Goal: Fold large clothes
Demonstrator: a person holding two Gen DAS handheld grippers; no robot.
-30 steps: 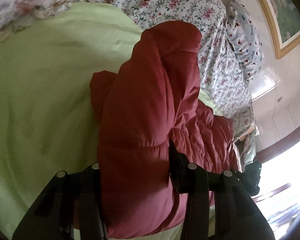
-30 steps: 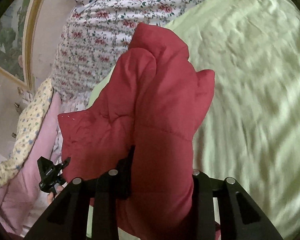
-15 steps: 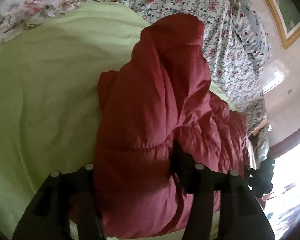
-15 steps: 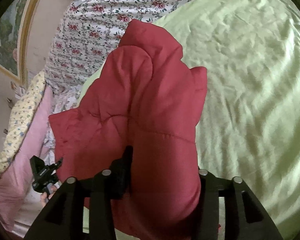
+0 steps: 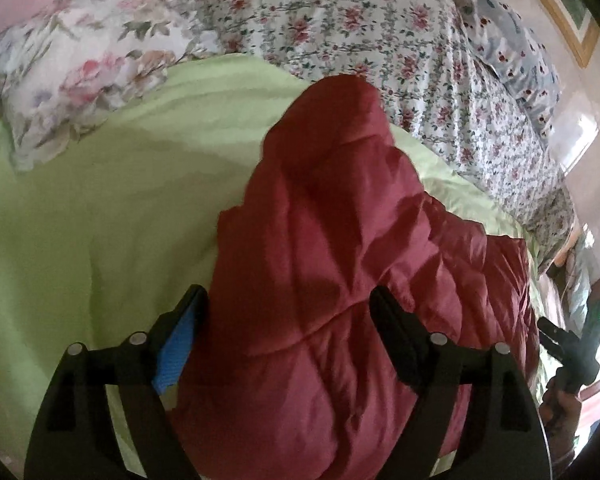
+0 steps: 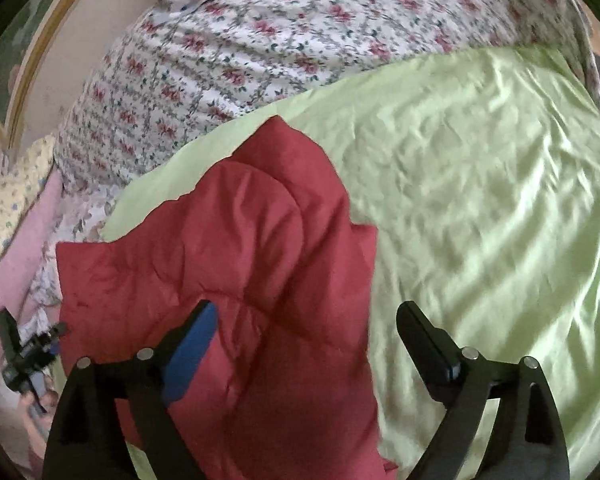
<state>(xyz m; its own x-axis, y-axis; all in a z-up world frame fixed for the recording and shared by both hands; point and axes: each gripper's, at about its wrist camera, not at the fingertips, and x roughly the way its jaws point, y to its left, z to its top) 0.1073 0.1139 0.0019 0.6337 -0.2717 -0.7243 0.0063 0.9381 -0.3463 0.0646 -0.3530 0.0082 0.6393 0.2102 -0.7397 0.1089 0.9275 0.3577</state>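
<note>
A dark red quilted puffer jacket [image 5: 340, 280] lies bunched on the light green bed sheet [image 5: 80, 240]. My left gripper [image 5: 288, 312] is open, its jaws wide on either side of the jacket's bulk, blue pad showing. In the right wrist view the jacket [image 6: 240, 280] lies flat on the green sheet [image 6: 480, 220]. My right gripper [image 6: 304, 328] is open over the jacket's right edge, left finger above the fabric, right finger above the sheet. Each gripper shows in the other's view, the right one [image 5: 572, 352] and the left one [image 6: 24, 356].
A floral duvet [image 5: 380, 32] covers the far part of the bed. A floral pillow [image 5: 80, 80] lies at the left, a spotted pillow [image 5: 512, 52] near a framed picture [image 5: 560, 4]. A pink cover and yellow pillow [image 6: 8, 220] lie at the bed's side.
Both grippers have opened and let go of the jacket. The jacket has dropped onto the green sheet and lies lower and flatter than before.
</note>
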